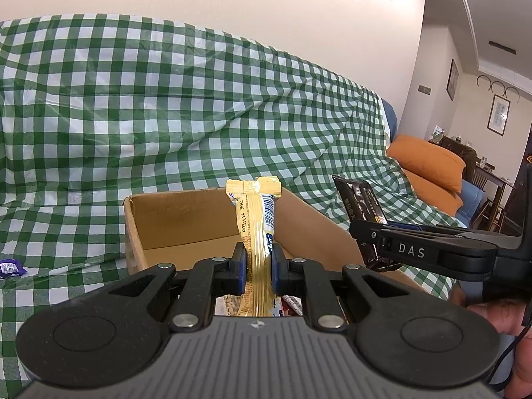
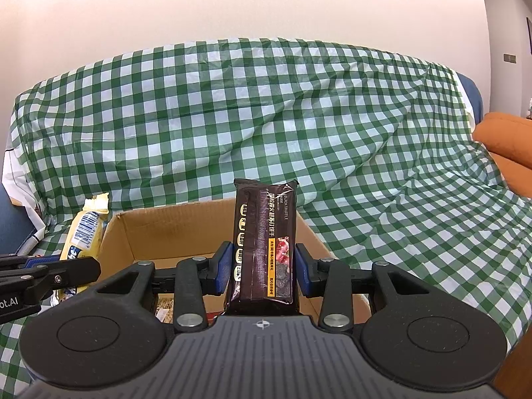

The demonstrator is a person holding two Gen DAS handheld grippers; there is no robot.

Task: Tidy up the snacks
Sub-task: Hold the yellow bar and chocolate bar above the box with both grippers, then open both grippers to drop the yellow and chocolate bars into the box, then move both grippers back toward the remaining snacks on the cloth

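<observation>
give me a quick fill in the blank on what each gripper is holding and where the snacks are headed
1. The left gripper is shut on a ____ snack packet.
2. The right gripper is shut on a dark brown cracker packet printed with the words BLACK ____.
3. Both packets are held above an open ____ box.
4. The sofa is draped in a green and white ____ cloth.

Missing words: yellow; TRUFFLE; cardboard; checked

Black gripper [image 1: 258,266] linkages, blue fingers [image 1: 240,267], silver screws.
</observation>
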